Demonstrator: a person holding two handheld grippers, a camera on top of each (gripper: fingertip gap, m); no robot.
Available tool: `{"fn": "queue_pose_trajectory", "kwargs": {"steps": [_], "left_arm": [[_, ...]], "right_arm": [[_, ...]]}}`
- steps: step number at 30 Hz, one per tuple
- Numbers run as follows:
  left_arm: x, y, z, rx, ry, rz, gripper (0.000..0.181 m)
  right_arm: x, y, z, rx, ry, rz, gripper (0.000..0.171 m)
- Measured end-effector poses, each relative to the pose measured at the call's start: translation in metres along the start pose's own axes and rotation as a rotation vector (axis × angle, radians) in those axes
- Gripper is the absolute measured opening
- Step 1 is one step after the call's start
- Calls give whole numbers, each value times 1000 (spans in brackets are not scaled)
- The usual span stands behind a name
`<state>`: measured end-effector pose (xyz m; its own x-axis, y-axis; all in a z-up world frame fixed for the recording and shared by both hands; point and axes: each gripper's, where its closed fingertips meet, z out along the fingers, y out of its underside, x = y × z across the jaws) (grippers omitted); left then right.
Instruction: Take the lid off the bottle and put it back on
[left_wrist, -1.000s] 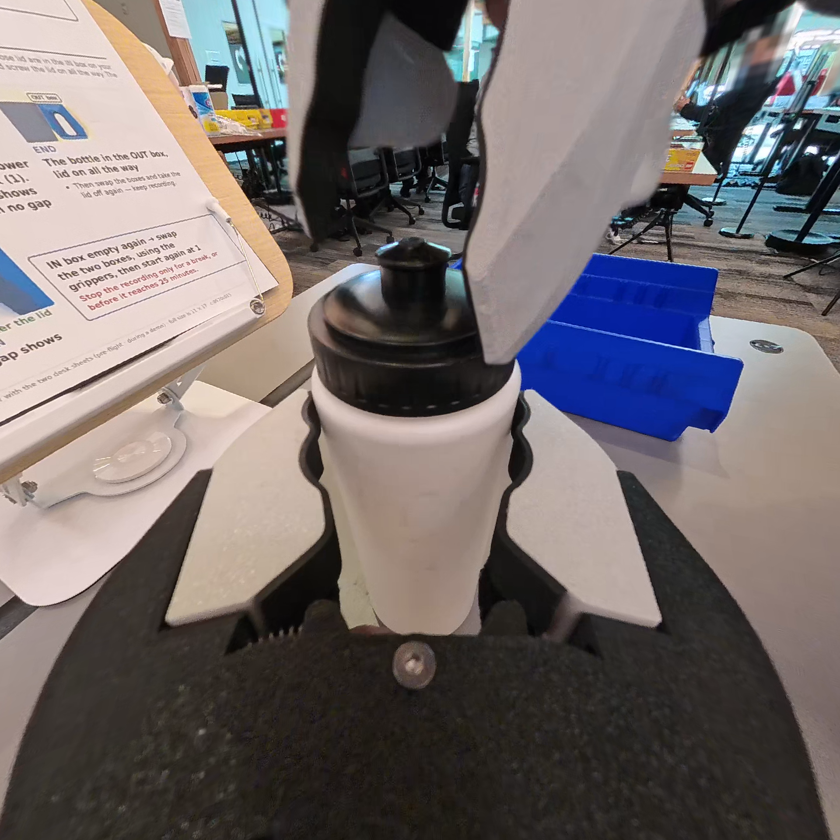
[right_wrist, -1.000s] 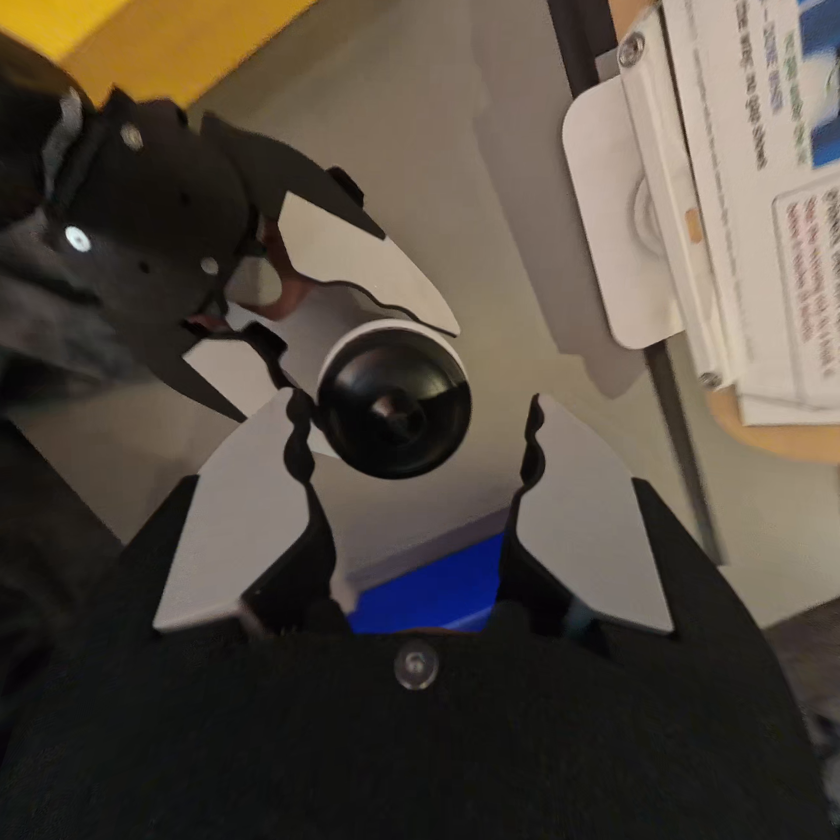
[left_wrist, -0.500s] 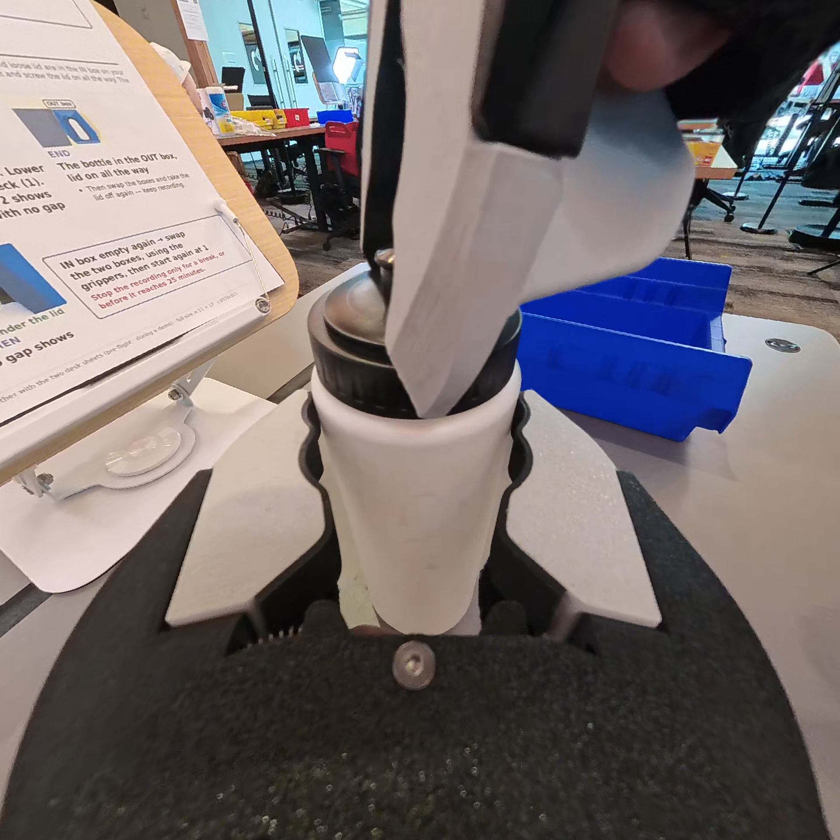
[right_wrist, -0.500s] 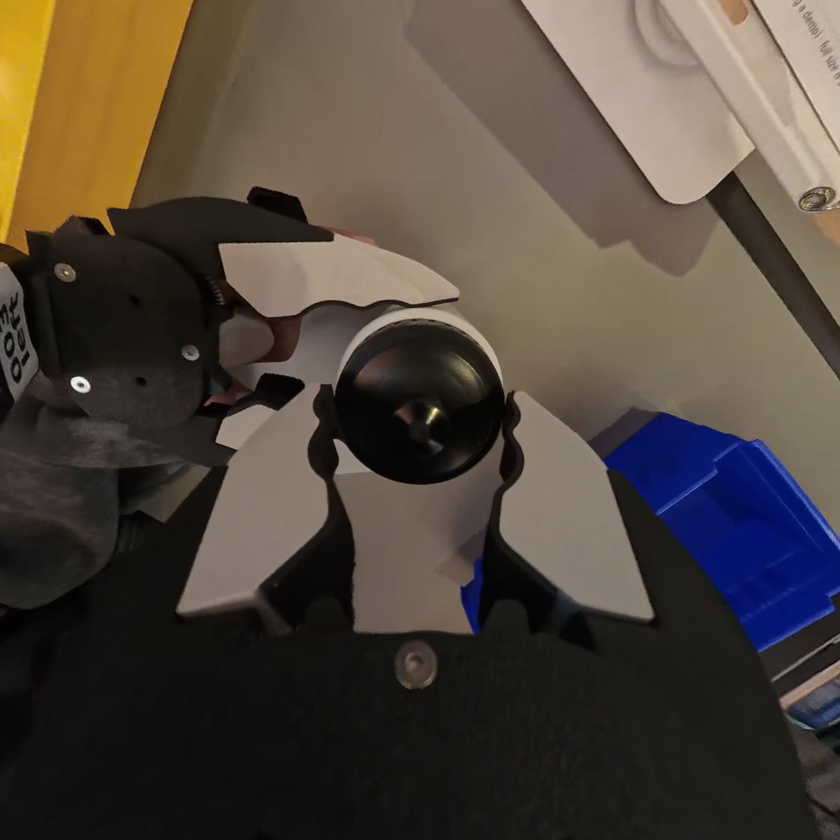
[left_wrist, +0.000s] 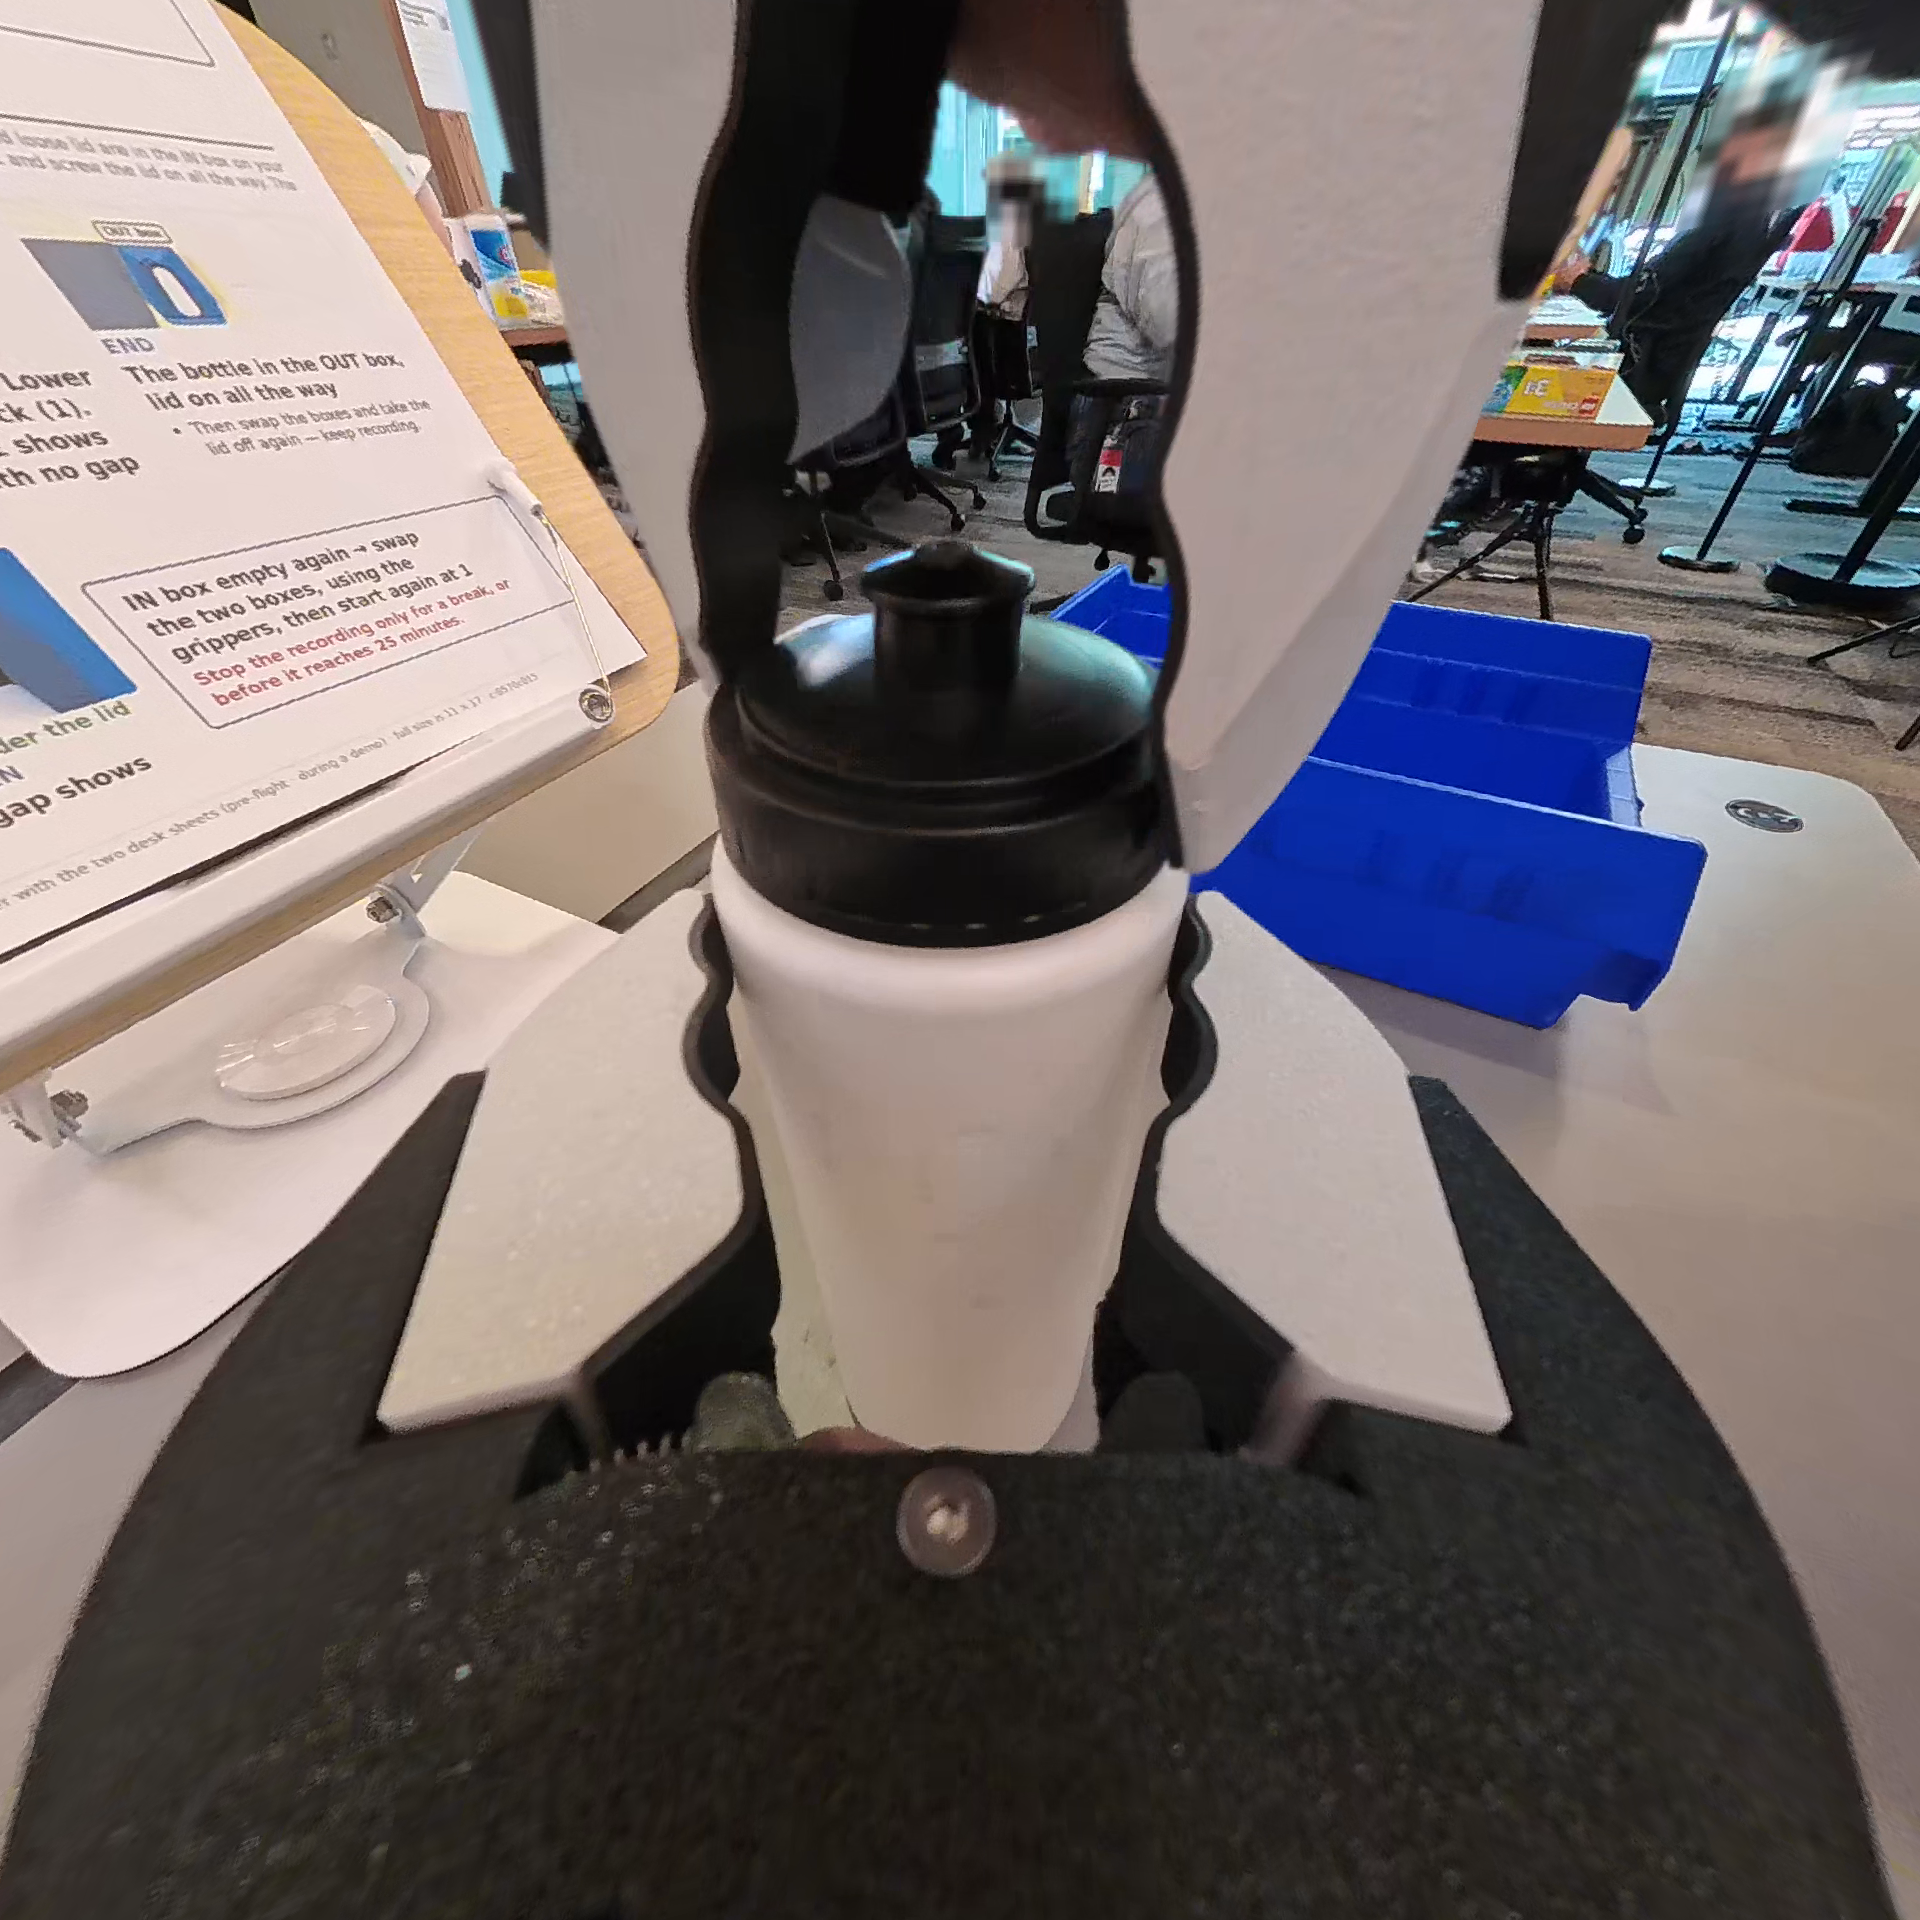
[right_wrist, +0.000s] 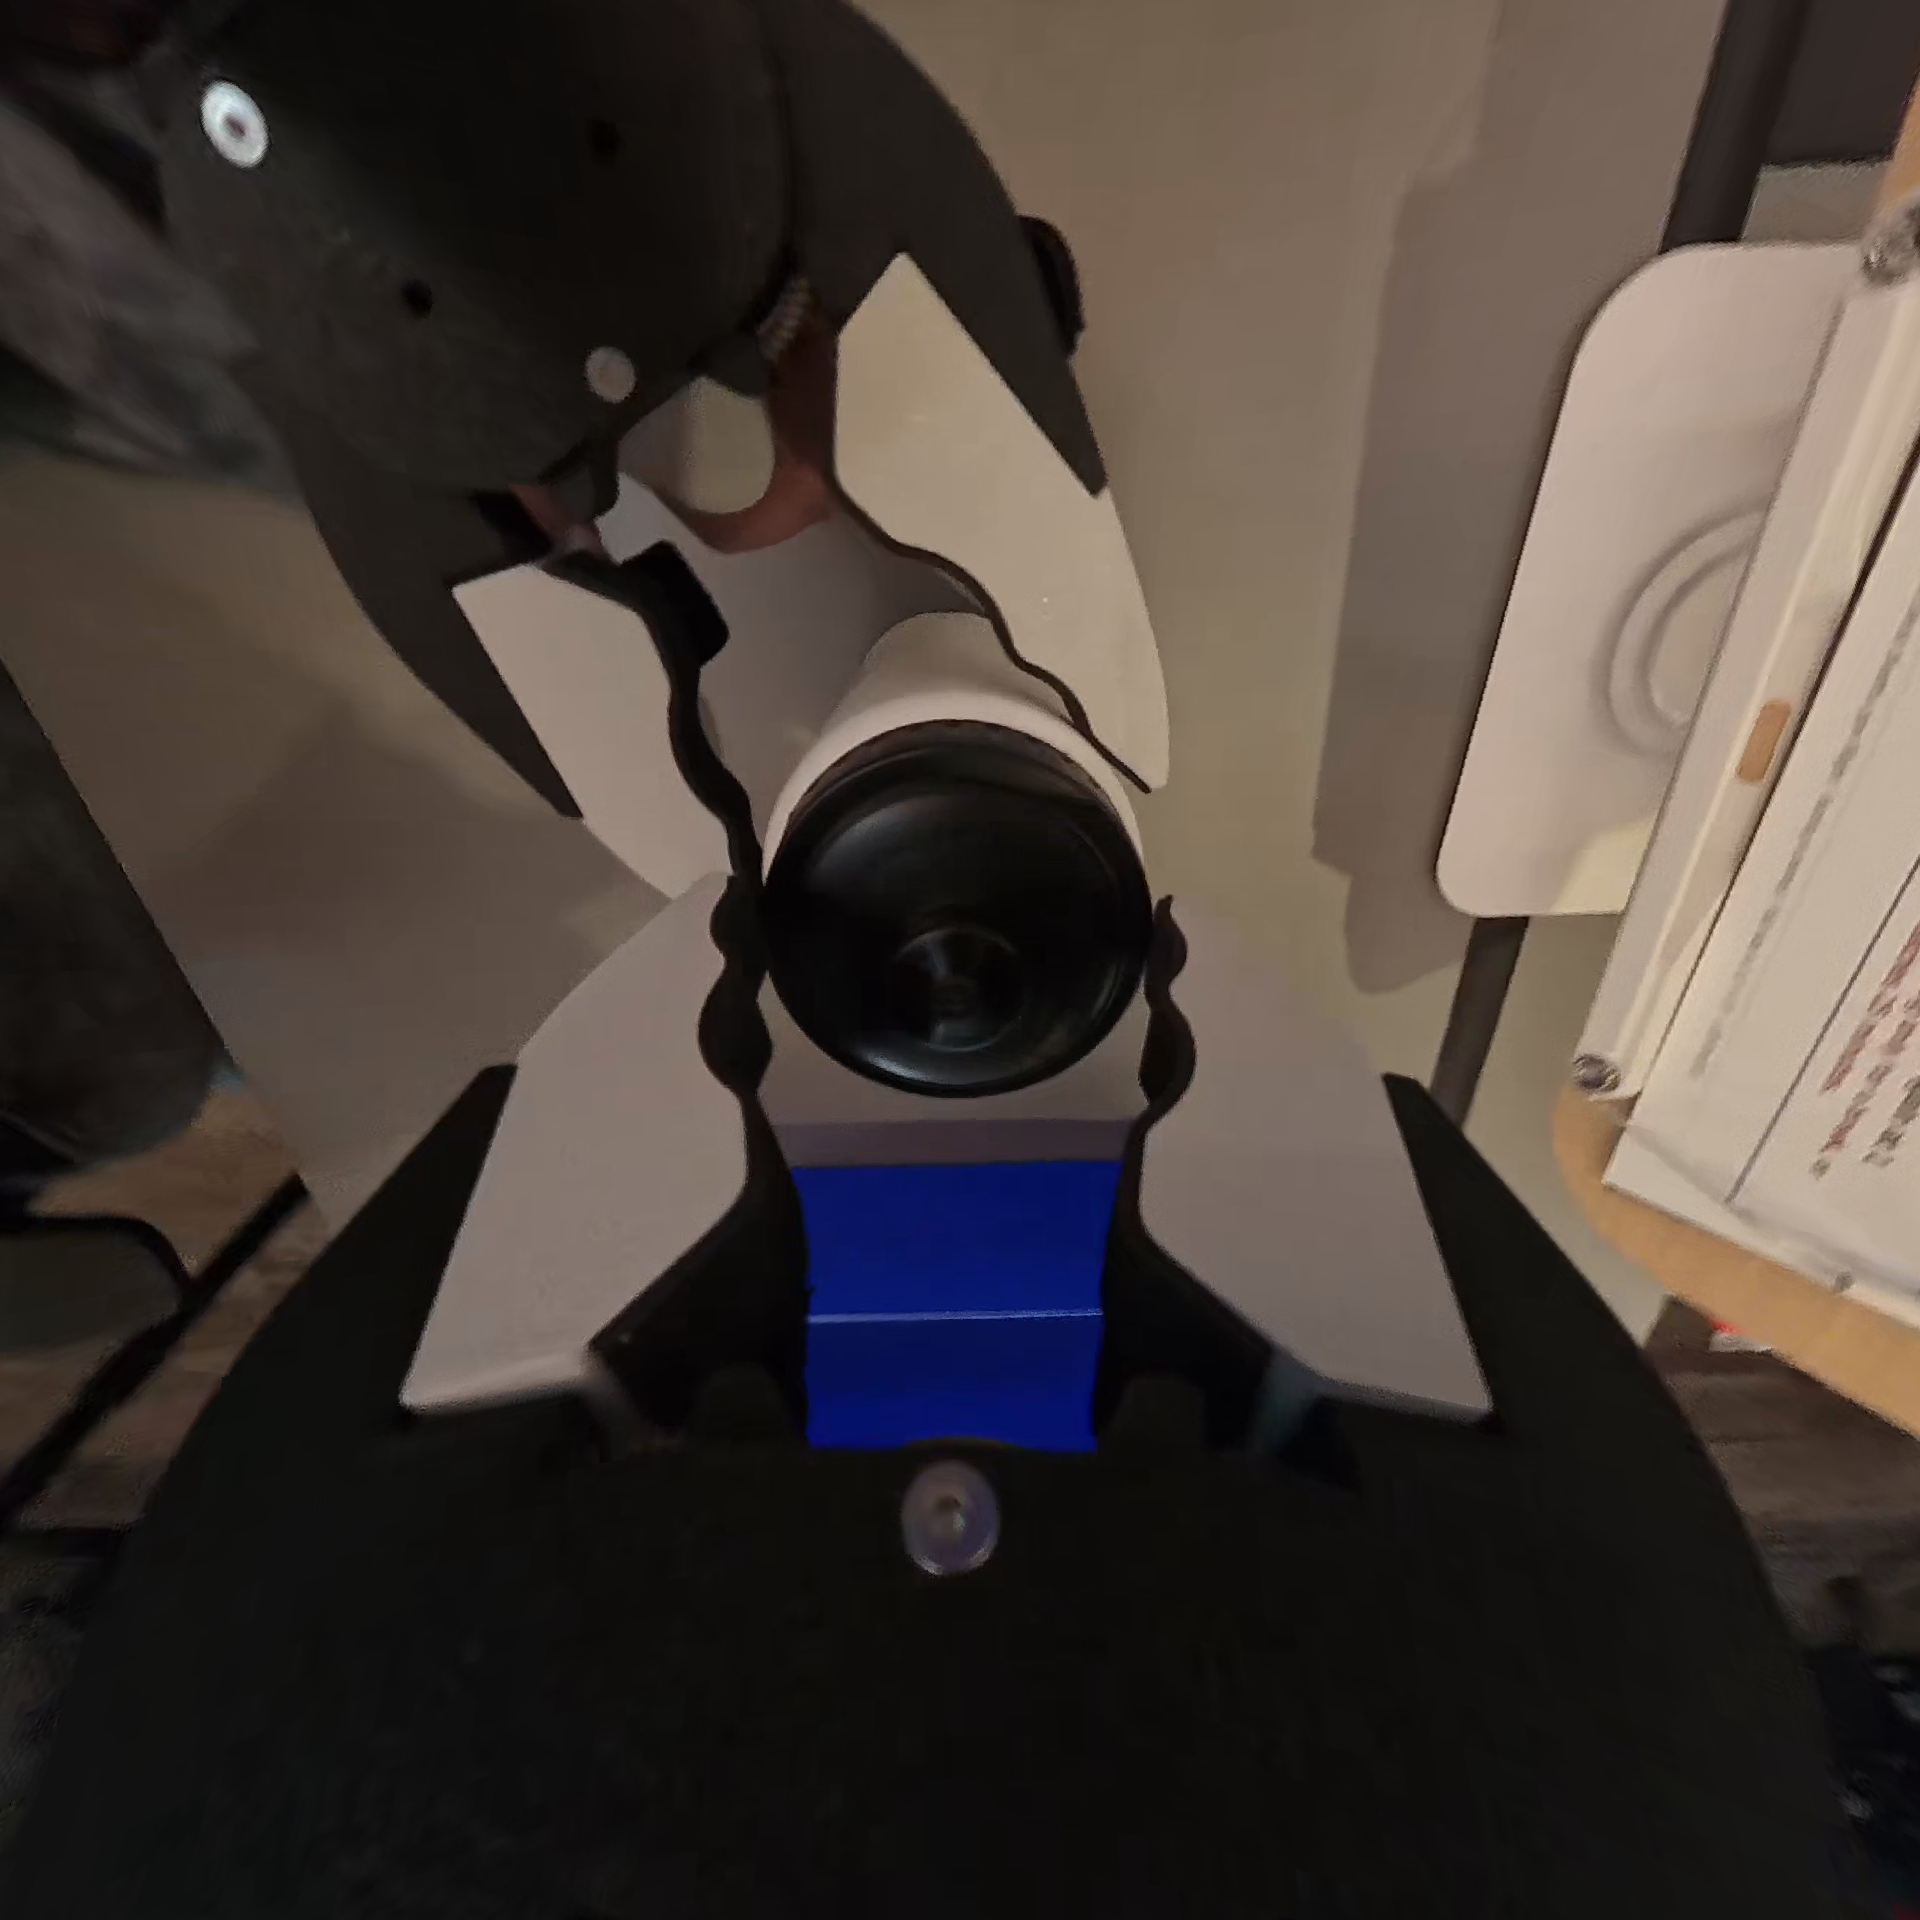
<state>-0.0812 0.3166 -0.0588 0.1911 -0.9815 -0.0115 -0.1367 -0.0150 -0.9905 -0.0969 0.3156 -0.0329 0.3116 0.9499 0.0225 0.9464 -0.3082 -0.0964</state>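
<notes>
My left claw (left_wrist: 940, 1039) stays clamped on the one white bottle (left_wrist: 940, 1122), held upright above the worktop (left_wrist: 1714, 1195). My right claw (right_wrist: 951, 940) has just dropped over the single black lid (left_wrist: 935, 769), fingers touching its sides, so unscrewing can start. One blue bin (left_wrist: 1455, 831) sits behind.
</notes>
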Motion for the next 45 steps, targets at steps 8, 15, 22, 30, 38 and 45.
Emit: {"fn": "queue_pose_trajectory", "kwargs": {"steps": [8, 15, 22, 30, 38, 45], "left_arm": [[-1, 0, 2, 15, 25, -10, 81], [1, 0, 2, 19, 38, -11, 81], [2, -1, 4, 30, 10, -22, 81], [5, -1, 5, 2, -140, -23, 81], [10, -1, 3, 19, -94, -4, 80], [13, -1, 2, 20, -80, 13, 80]], "right_arm": [[0, -5, 0, -23, -16, -480, 69], [-13, -11, 1, -46, -71, -881, 57], [-11, -22, -20, 135, -105, -440, 82], [5, 6, -1, 206, 153, 301, 88], [-10, 9, 6, 182, 107, 548, 75], [-15, 12, 6, 88, 77, 333, 75]]}}
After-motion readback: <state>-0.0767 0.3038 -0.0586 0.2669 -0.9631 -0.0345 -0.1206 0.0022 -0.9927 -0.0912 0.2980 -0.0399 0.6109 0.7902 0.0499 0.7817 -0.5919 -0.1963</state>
